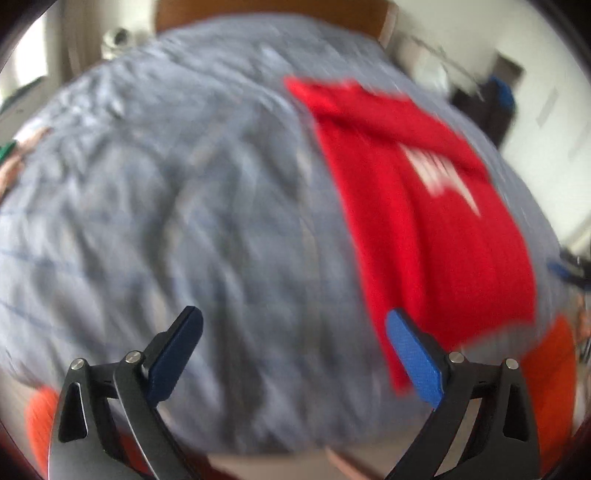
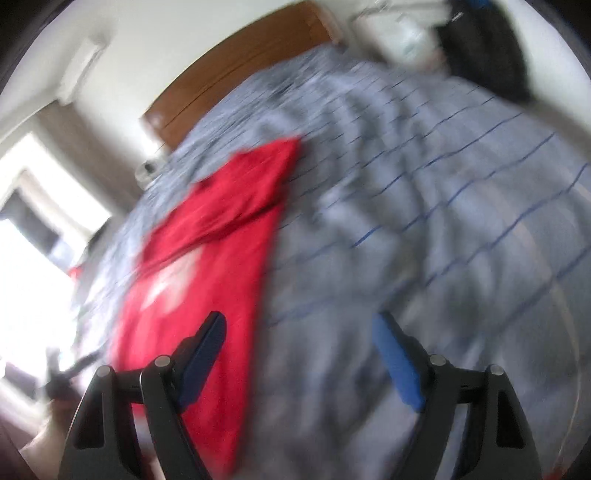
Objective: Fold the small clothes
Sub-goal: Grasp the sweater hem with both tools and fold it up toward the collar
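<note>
**Red shirt lies on the bed, both tools released**

In the left wrist view, the picture is blurred. The left tool (image 1: 293, 350) is at 6 o'clock, and its two blue-padded fingers stand wide apart with nothing between them. They are above the grey bed cover (image 1: 166, 203), which has thin blue lines and many wrinkles. The red shirt (image 1: 424, 221) lies flat on this cover, from about 1 o'clock down to 4 o'clock. It has a white print (image 1: 439, 173) on it, but the print is too blurred to read. The near lower corner of the shirt is just beside the right-hand finger (image 1: 413, 358); I cannot tell if they touch. A brown wooden headboard (image 1: 269, 14) is at 12 o'clock. Something orange (image 1: 550, 376) shows at 5 o'clock, past the edge of the cover.

In the right wrist view, also blurred, the right tool (image 2: 299, 354) is at 6 o'clock, released, and it holds nothing. The red shirt (image 2: 207, 266) goes from the centre toward 7 o'clock, and its near part passes behind the left-hand finger (image 2: 201, 358). The grey bed cover (image 2: 443, 221) fills the right half. The headboard (image 2: 240, 74) is at 11 o'clock and a bright window (image 2: 26, 266) at 9 o'clock. A dark object (image 2: 484, 51) lies at 1 o'clock.
</note>
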A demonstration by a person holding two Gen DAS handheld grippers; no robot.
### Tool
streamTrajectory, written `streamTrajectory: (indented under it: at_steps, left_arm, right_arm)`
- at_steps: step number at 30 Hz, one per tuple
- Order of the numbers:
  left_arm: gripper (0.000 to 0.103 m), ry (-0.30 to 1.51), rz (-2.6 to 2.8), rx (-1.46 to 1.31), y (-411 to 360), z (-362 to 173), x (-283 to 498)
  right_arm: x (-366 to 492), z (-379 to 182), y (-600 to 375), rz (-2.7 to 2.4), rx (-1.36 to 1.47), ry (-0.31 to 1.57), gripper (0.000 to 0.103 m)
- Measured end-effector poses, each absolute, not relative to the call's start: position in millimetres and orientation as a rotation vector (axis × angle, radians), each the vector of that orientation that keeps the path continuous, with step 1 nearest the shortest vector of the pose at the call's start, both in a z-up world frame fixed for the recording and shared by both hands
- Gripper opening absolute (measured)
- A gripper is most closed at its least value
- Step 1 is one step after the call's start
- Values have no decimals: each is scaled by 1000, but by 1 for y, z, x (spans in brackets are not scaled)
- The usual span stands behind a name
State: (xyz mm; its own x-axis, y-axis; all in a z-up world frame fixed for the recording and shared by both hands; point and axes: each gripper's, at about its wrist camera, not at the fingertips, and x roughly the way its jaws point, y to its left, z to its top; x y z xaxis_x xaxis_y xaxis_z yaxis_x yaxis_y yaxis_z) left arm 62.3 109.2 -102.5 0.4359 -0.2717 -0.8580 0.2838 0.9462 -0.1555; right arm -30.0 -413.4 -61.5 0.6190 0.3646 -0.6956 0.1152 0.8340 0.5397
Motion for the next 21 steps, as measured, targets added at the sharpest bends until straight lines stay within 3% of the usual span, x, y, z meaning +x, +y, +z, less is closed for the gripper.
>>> streamTrajectory:
  at_steps: [4, 7, 9, 11, 12, 13, 14, 15, 21]
  left_arm:
    - [82, 1146, -398, -4, 92, -122, 46]
    - [80, 1147, -420, -16, 82, -123, 48]
    - [65, 1147, -460, -29, 73, -119, 48]
    - [57, 1160, -493, -51, 67, -116, 54]
    - [44, 1166, -497, -58, 65, -116, 56]
    - [9, 1175, -493, -65, 63, -117, 59]
    - [4, 1194, -462, -72, 63, -121, 62]
    - [2, 1197, -441, -88, 66, -122, 65]
    - [1, 1137, -447, -97, 84, -97, 58]
  right_arm:
    - [-51, -75, -369, 287, 500, 1058, 80]
    - [-52, -92, -350, 319, 484, 1104, 74]
    - [-47, -101, -348, 317, 516, 1117, 71]
    - [-39, -110, -347, 311, 551, 1132, 64]
    - [-35, -113, -346, 314, 558, 1138, 61]
    - [-33, -116, -345, 313, 554, 1149, 51]
    - [-35, -119, -341, 297, 534, 1165, 24]
    - [-34, -122, -341, 278, 523, 1172, 5]
    - [-51, -106, -362, 253, 557, 1138, 4]
